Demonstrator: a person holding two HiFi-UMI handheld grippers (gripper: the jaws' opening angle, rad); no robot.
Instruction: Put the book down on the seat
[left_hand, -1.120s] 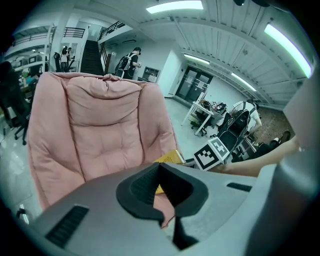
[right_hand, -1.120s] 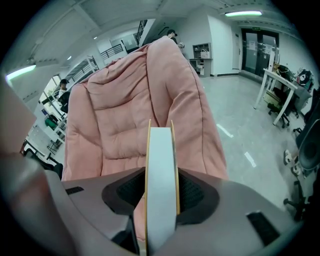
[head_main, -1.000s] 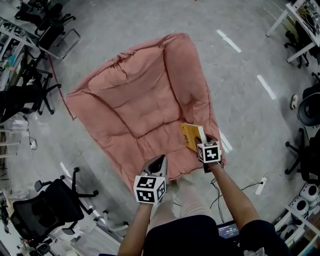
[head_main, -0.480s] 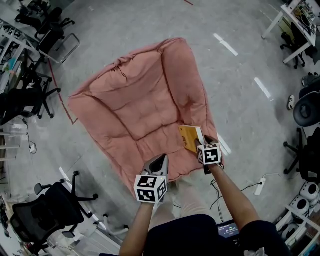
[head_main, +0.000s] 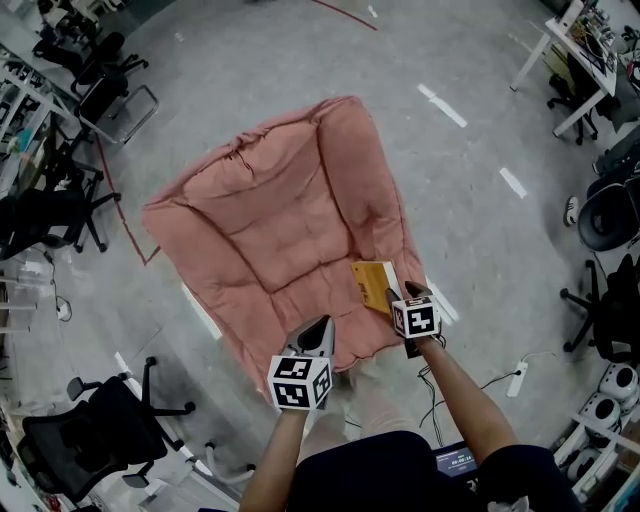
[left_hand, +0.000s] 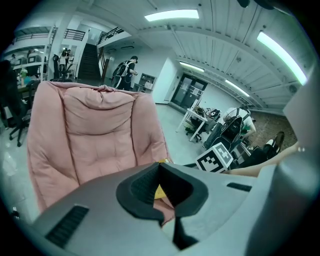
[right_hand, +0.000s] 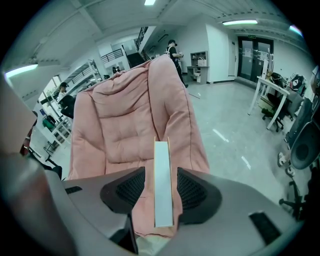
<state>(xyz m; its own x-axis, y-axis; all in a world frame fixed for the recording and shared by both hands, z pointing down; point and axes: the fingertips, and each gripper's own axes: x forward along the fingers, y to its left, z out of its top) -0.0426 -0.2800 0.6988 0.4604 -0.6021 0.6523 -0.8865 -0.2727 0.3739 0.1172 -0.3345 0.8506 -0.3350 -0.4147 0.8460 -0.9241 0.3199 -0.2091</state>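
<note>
The right claw (right_hand: 161, 192), jaws just opening, stands clear of the book (head_main: 372, 283) between them. The left claw (left_hand: 161, 187) is closed and empty. The book appears stiff and light: grip across its covers.

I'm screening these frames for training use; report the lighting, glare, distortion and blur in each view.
Head view: evenly lit and sharp, with only a soft shadow beside the chair. Left gripper view: round fisheye, black corners, ceiling light blown out. Right gripper view: same black corners, book sharp, a blurred mass at the left rim.

Grey floor (head_main: 480, 190), pink seat (head_main: 280, 220) on it
</note>
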